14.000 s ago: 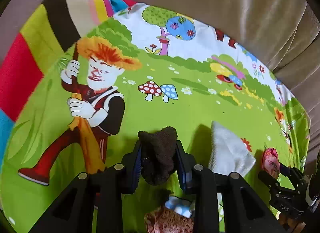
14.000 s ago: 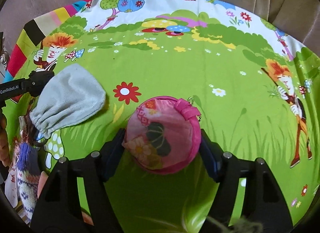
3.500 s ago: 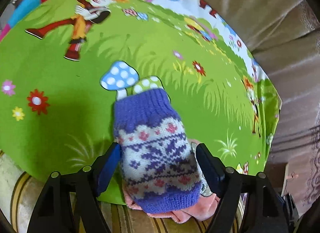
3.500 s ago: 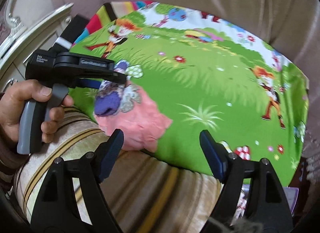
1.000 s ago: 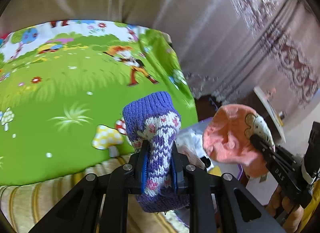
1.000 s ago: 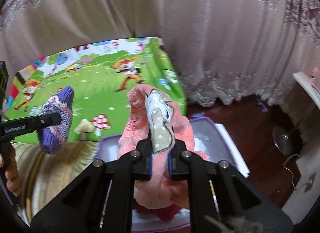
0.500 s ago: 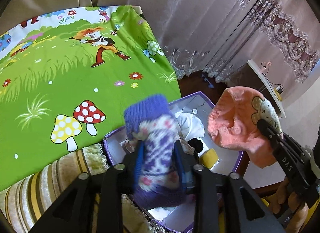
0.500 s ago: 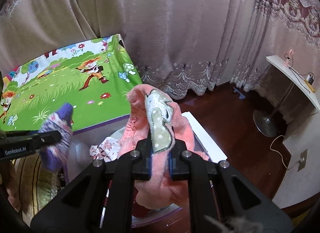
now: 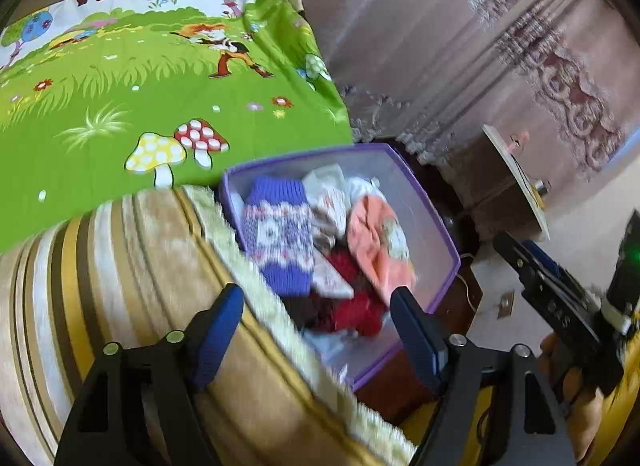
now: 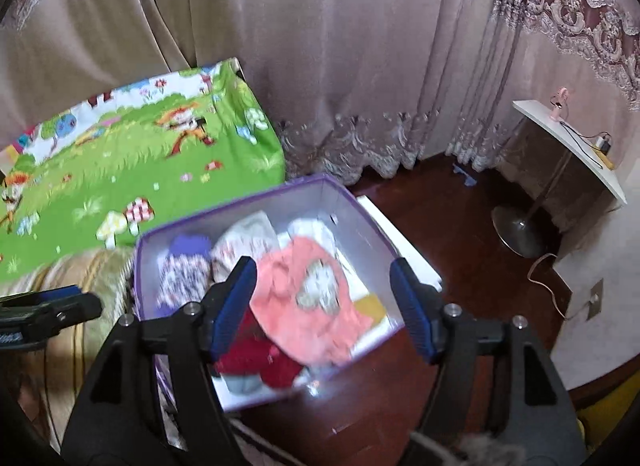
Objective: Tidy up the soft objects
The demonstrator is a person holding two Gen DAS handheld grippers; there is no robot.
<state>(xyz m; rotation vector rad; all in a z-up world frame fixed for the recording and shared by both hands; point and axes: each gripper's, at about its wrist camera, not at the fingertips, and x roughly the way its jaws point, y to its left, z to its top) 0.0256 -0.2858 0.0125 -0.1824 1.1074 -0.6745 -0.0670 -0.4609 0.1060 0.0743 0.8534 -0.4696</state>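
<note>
Both views are motion-blurred, so knit patterns and small prints are hard to read; the bin's lower layers are buried under the top items. In the left wrist view the right gripper [image 9: 520, 254] shows only side-on at the right edge, cut off by the frame. Embossed letters on its body are too blurred to read. In the right wrist view the left gripper [image 10: 86, 302] is a dark bar at the left edge w/ white lettering, also illegible.

Left gripper [image 9: 316, 330]: jaws spread wide, blue pads, nothing between them, above the striped sofa arm [image 9: 132, 290] and the bin's near left rim. Right gripper [image 10: 324, 302]: jaws wide apart too, empty, over the bin's middle.

Purple-rimmed storage bin [image 9: 436, 225] sits on the dark wood floor [image 10: 460, 234], against the sofa's edge. Inside, L to R: purple knit hat [image 9: 278, 234] w/ white and pink patterned band along the left wall; pale printed cloths [image 9: 332, 201] in the middle and far end; pink hat [image 9: 378, 244] w/ a spotted animal patch toward the right wall. Red knit item [image 10: 260, 362] lies at the near end, partly under the pink hat [image 10: 308, 298]; a yellow bit [image 10: 370, 306] shows by the right wall.

Cartoon play mat [image 10: 120, 169], green w/ mushrooms, covers the sofa seat beyond the bin's far left corner.
</note>
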